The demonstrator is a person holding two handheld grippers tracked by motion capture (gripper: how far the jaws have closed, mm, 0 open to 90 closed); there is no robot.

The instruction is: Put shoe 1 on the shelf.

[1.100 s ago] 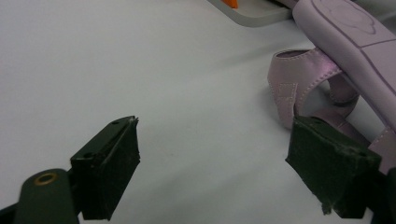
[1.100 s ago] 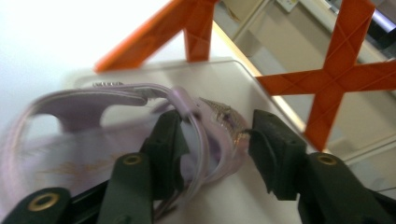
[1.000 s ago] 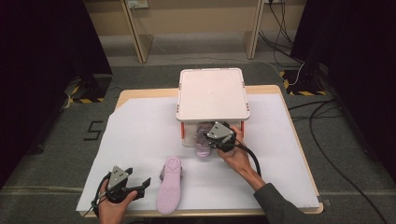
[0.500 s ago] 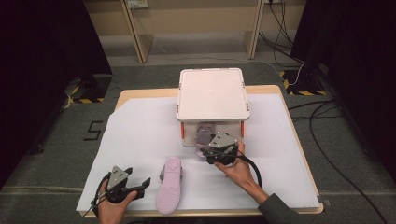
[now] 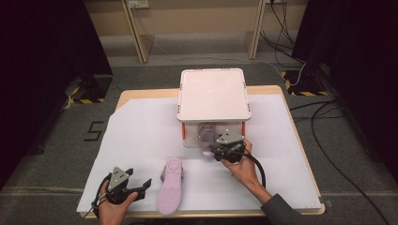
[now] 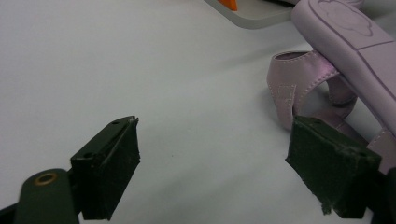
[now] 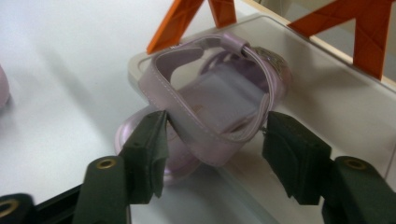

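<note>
R gripper wide, lilac sandal btwn jaws, L gripper wide

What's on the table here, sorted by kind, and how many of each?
Lilac sandals: 2, one sole-up on the sheet, one at the box's front between the right gripper jaws
Lidded plastic box: 1
White sheet: 1
Total: 4

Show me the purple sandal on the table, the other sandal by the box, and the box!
Upside-down sandal point(image 5: 169, 190), high view, sole.
Second sandal point(image 7: 210, 119), right gripper view, strap.
Storage box point(image 5: 213, 93), high view, lid.
</note>
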